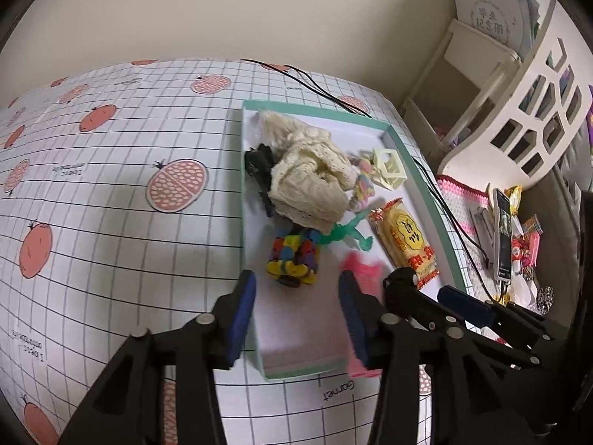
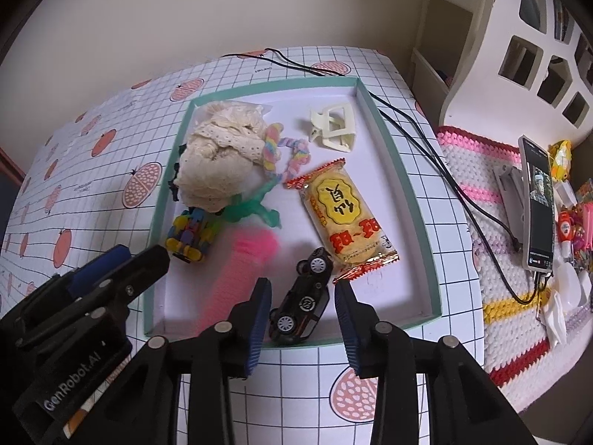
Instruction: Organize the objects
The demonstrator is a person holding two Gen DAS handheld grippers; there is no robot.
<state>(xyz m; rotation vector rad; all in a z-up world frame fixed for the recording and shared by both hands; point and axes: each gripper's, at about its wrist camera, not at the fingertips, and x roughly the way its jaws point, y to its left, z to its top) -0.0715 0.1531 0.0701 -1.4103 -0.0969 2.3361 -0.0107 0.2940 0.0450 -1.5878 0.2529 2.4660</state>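
Holding both grippers over the near end of the teal-rimmed tray (image 2: 400,170), my landmark. My right gripper (image 2: 302,319) is spread apart, a black toy car (image 2: 304,296) sitting between its blue pads at the tray's near rim, untouched as far as I can tell. My left gripper (image 1: 296,319) is also released, nothing clamped; a blurred pink item (image 2: 241,278) lies just beside its right finger, inside the tray's near half. Further in: multicolored block toy (image 2: 189,237) by the left wall, green rubbery figure (image 2: 255,207) mid-tray, yellow snack packet (image 2: 344,215) towards the right wall. Beyond those, cream lace cloth (image 2: 218,155) at the far-left corner, a pastel twisted rope (image 2: 274,144) against it, cream hair claw (image 2: 335,126) near the far-right corner. Black cable (image 2: 426,141) runs outside the tray's right rim.
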